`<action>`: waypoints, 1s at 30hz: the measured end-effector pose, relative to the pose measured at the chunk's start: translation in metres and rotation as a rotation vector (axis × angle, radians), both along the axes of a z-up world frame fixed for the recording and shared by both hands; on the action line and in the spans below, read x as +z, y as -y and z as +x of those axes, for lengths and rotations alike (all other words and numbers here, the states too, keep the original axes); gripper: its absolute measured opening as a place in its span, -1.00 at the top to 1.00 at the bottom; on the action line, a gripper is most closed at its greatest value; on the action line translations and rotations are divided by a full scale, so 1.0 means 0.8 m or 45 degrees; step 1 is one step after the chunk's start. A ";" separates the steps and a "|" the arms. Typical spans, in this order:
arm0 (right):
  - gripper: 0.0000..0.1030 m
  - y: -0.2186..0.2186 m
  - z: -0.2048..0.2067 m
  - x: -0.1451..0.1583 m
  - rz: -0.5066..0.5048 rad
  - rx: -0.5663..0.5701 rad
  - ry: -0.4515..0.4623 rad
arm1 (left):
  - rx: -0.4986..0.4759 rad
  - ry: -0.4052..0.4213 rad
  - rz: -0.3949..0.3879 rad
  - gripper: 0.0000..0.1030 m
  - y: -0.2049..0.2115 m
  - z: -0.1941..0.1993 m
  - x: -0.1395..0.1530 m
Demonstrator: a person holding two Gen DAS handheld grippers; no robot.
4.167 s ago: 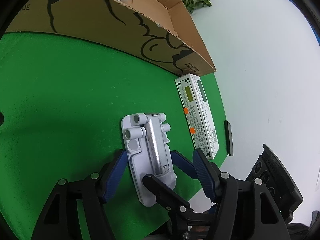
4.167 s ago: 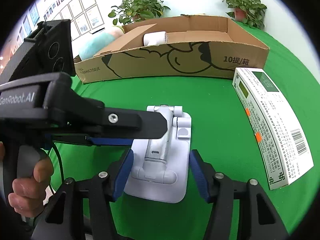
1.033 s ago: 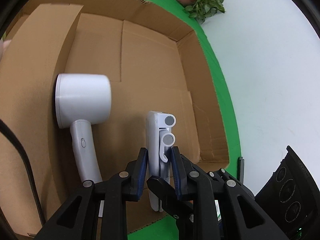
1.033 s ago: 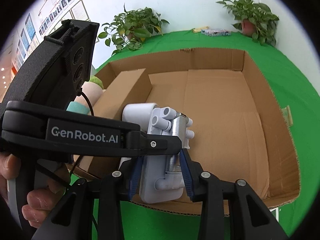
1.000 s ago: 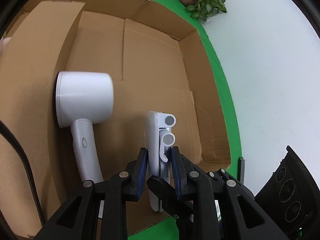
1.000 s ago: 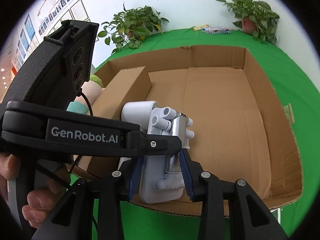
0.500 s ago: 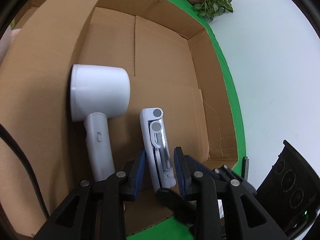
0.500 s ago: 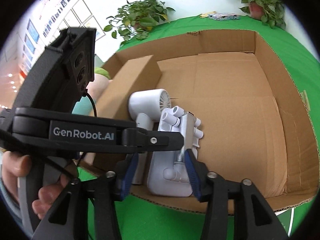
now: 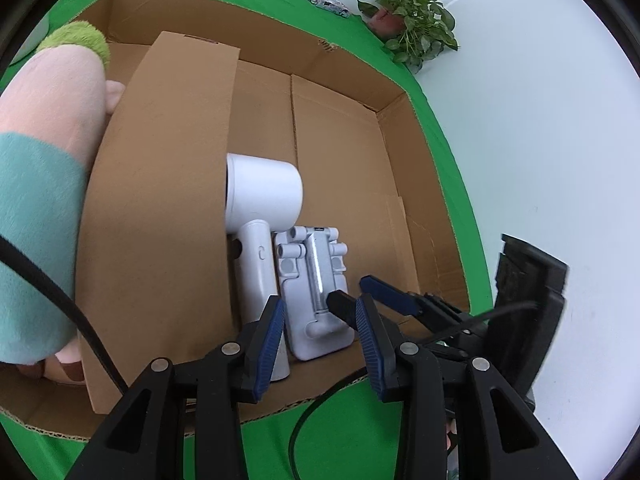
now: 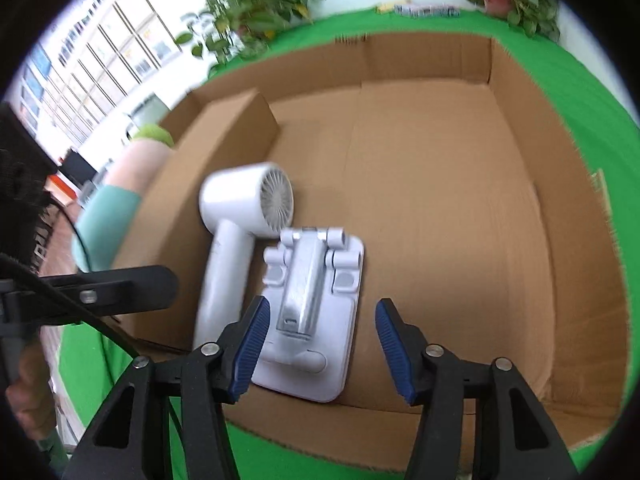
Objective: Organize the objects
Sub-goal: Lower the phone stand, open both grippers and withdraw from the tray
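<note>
A white folding phone stand (image 9: 316, 300) (image 10: 316, 312) lies flat on the floor of an open cardboard box (image 9: 340, 140) (image 10: 460, 220). It rests against the handle of a white hair dryer (image 9: 260, 200) (image 10: 240, 216). My left gripper (image 9: 320, 344) hovers over the box's near wall with its jaws opening. The stand shows between its blue pads, untouched. My right gripper (image 10: 320, 350) has its jaws closing slightly; the stand's near end sits between them, but the pads (image 10: 248, 344) stand clear of it. One right finger (image 9: 384, 292) reaches over the stand in the left wrist view.
A raised cardboard flap (image 9: 160, 200) stands left of the hair dryer. A pink, green and teal plush toy (image 9: 48, 160) lies behind that flap. Green cloth (image 9: 340, 440) covers the table around the box. Potted plants (image 9: 412, 28) stand at the far edge. A black cable (image 9: 80, 328) crosses the lower left.
The stand was pinched upright by both grippers over the box. Now it lies flat beside the hair dryer, both grippers have let go, and the left one has drawn back.
</note>
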State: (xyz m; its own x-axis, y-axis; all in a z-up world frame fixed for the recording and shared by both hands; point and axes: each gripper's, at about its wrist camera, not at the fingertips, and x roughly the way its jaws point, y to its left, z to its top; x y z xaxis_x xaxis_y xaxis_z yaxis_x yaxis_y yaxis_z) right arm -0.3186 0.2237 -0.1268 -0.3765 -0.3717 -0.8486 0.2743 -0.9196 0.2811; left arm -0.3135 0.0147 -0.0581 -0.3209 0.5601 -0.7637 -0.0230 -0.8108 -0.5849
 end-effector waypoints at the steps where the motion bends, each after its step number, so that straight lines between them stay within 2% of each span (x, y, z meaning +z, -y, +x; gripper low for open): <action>1: 0.13 0.004 -0.002 -0.007 0.014 -0.001 0.029 | -0.001 0.000 -0.002 0.31 0.001 0.001 0.000; 19: 0.16 0.031 0.001 -0.010 0.040 -0.052 0.056 | 0.016 -0.020 -0.017 0.31 0.001 0.000 -0.007; 30: 0.14 0.032 0.006 -0.007 0.084 0.003 -0.020 | 0.014 -0.075 -0.115 0.31 -0.001 0.010 0.005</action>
State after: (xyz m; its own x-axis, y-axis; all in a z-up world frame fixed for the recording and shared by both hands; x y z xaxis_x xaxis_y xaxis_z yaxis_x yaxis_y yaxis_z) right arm -0.3137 0.1984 -0.1323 -0.3893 -0.3161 -0.8652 0.2808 -0.9353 0.2153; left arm -0.3052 0.0157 -0.0538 -0.3724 0.4860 -0.7907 -0.0460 -0.8605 -0.5073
